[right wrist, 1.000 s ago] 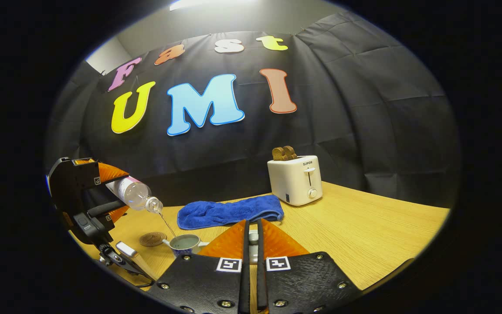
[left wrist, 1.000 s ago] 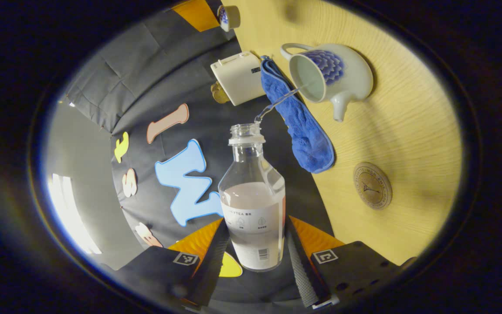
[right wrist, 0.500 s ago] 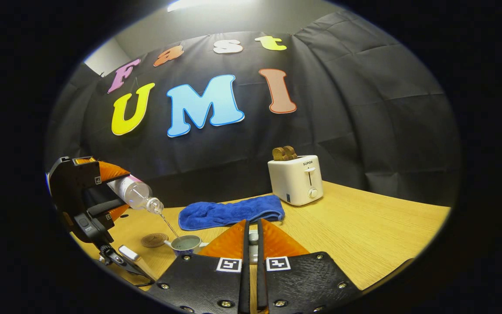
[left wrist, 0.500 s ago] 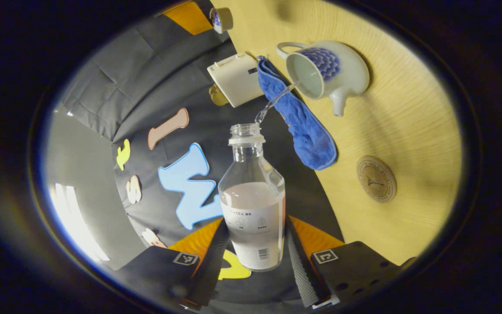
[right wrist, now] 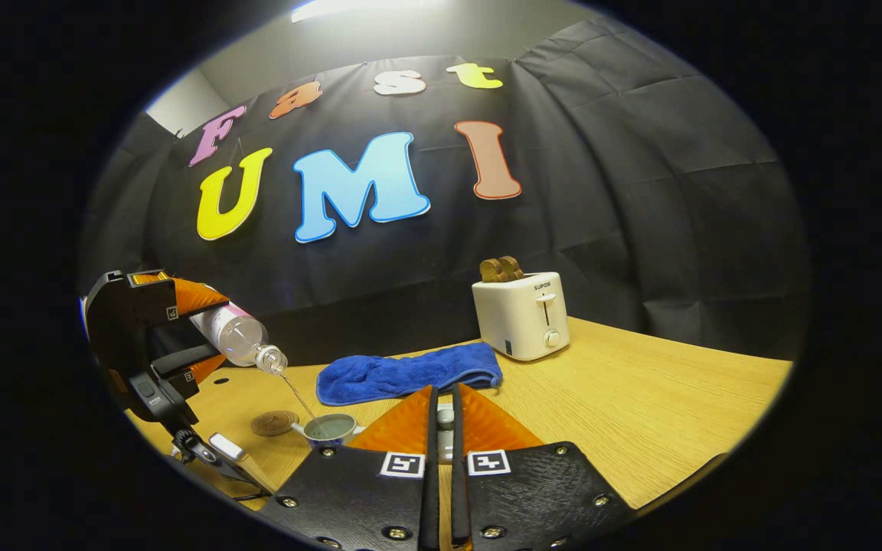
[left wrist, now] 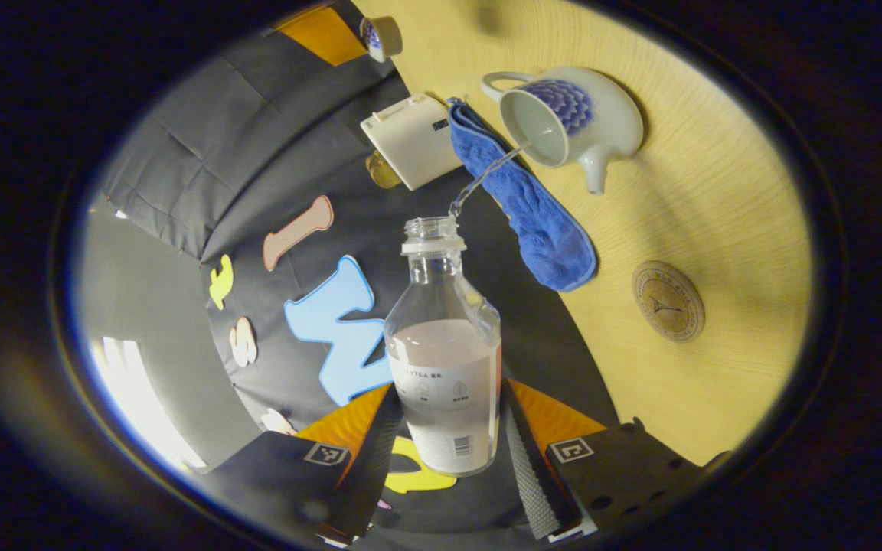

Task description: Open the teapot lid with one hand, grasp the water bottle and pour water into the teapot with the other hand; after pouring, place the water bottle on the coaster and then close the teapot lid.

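Note:
My left gripper (left wrist: pixel 449 398) is shut on a clear water bottle (left wrist: pixel 445 360), tilted with its open neck toward the teapot. A thin stream of water (left wrist: pixel 487 172) runs from the neck into the open white teapot with a blue flower (left wrist: pixel 571 119) on the wooden table. In the right gripper view the same bottle (right wrist: pixel 238 337) hangs above the teapot (right wrist: pixel 330 428), held by the left gripper (right wrist: pixel 215 329). My right gripper (right wrist: pixel 445 394) is shut on the small teapot lid (right wrist: pixel 445 417), held off to the side of the pot. A round coaster (left wrist: pixel 668 300) lies near the teapot.
A blue towel (right wrist: pixel 410 371) lies behind the teapot, with a white toaster (right wrist: pixel 521 314) holding toast at its right end. The wooden table (right wrist: pixel 640 413) stretches out to the right. The booth's black cloth wall stands behind.
Water keeps running into the teapot. The left gripper with the bottle has drifted slightly, so the teapot and coaster shift a little in its view. The right gripper holds still.

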Available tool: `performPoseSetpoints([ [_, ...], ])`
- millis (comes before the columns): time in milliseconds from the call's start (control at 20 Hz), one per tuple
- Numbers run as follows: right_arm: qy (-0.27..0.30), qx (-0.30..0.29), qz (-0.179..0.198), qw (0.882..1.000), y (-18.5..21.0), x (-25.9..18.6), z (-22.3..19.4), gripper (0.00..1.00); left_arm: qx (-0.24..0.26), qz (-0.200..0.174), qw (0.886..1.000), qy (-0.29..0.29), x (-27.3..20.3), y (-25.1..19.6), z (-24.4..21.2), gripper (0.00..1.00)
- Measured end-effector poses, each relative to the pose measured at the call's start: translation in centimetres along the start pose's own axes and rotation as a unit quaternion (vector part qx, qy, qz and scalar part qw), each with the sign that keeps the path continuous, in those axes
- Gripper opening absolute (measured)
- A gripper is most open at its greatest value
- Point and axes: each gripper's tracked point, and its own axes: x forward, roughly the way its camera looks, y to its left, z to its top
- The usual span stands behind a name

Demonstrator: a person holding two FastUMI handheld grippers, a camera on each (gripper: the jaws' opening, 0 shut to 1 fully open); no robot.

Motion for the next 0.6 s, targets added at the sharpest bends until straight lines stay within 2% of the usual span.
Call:
performPoseSetpoints([
  [50,0.000,0.000,0.000,1.000,0.01,-0.01,0.08,0.06,0.003,0.001,1.000,-0.001,-0.02,0.06,0.10,0.87],
  [100,0.000,0.000,0.001,1.000,0.03,-0.03,0.07,0.06,0.006,0.002,1.000,-0.001,-0.15,0.11,0.11,0.80],
  [150,-0.001,0.000,0.001,1.000,0.04,-0.03,0.15,0.06,0.007,0.004,1.000,-0.001,-0.19,0.10,0.14,0.87],
  [600,-0.001,0.004,0.003,1.000,-0.01,-0.17,0.19,0.06,0.028,0.009,1.000,-0.005,-0.33,0.82,0.27,0.87],
])
